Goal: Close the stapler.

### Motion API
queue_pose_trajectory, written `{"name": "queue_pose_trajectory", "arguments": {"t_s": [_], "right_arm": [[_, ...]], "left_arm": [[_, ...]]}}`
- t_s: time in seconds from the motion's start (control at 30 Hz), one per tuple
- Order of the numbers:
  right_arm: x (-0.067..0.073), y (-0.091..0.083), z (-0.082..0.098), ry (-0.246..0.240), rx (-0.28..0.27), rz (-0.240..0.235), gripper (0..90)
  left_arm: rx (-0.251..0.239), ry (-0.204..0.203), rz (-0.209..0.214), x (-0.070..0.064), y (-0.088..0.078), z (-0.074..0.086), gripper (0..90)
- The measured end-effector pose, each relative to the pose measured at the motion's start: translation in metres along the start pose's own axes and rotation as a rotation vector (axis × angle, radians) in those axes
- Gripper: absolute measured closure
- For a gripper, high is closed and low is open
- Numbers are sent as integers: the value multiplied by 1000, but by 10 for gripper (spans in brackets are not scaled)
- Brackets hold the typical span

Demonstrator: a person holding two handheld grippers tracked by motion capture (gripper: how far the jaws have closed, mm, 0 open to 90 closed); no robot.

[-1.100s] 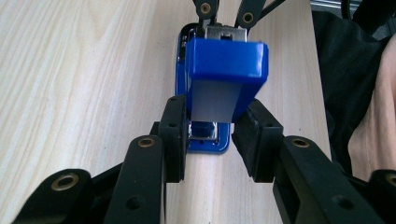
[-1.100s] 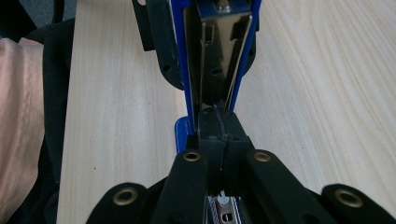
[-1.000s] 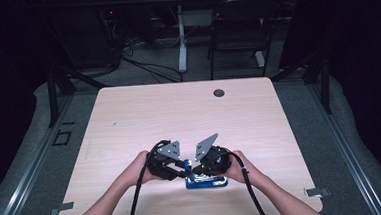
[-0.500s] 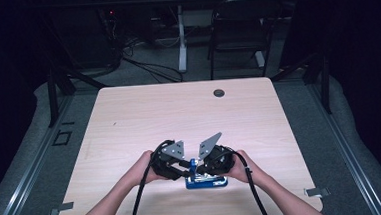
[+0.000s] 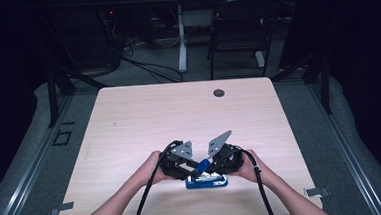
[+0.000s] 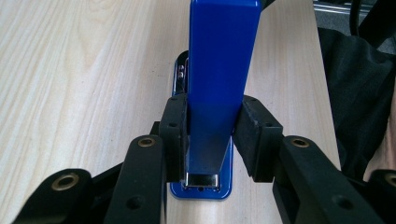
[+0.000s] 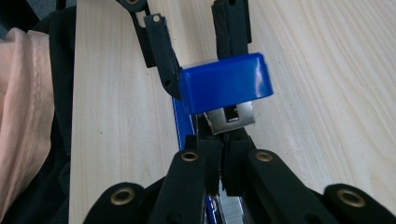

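1. Left gripper: pads clamped on both flanks of the stapler's blue top arm, no gap showing. In the left gripper view the arm runs up the middle of the frame, lifted off the base.
2. Right gripper: jaws nearly together at bottom centre of the right gripper view, apparently pinching the metal staple channel just below the raised arm. Grip looks closed on it, but the contact is partly hidden by the jaws themselves.
3. Stapler: sits low centre of the high view, near the front edge of the bench, between both hands. Blue base flat on the wood; top arm hinged open at an angle.
4. Progress, my read: stapler is opened up, arm held clear by the left, right working on the magazine. Opening step looks done.
5. Left to do, as a guess: finish whatever is needed at the channel (load or clear staples; no staples visible on the bench), then lower the arm and release both.
6. Outward: rest of bench bare except a dark round grommet upper centre. Chair and cables on the floor beyond.
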State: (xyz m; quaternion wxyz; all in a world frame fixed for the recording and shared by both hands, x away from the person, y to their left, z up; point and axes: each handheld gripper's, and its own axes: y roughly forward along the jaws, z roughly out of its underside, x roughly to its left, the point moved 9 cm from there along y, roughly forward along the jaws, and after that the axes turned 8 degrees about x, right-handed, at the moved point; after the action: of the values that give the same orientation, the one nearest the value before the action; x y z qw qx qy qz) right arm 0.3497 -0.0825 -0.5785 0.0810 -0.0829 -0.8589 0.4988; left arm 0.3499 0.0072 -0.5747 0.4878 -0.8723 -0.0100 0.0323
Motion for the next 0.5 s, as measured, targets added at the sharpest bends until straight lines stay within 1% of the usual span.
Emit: {"name": "queue_pose_trajectory", "arguments": {"t_s": [0.1,0.13,0.17,0.27,0.3,0.37,0.43,0.47,0.5], "right_arm": [[-2,-3,4,10,1,2,887],[-4,-5,6,9,8,10,886],[-4,-5,7,16,0,8,886],[-7,-9,10,26,-1,16,886],[-8,-9,10,24,-2,15,886],[-8,-10,11,24,6,14,886],[-8,-10,11,23,4,11,885],[-7,-9,10,28,-1,10,885],[-7,-9,10,25,4,11,885]], "left_arm": [[5,0,-4,0,2,-1,655],[4,0,-3,0,2,-1,655],[5,1,-2,0,2,-1,655],[12,2,-6,0,2,-2,655],[5,-2,-9,0,2,-2,655],[11,-2,-7,0,2,-2,653],[20,-8,2,0,2,-2,649],[31,-10,-5,1,4,-1,642],[52,-12,-11,1,7,1,627]]}}
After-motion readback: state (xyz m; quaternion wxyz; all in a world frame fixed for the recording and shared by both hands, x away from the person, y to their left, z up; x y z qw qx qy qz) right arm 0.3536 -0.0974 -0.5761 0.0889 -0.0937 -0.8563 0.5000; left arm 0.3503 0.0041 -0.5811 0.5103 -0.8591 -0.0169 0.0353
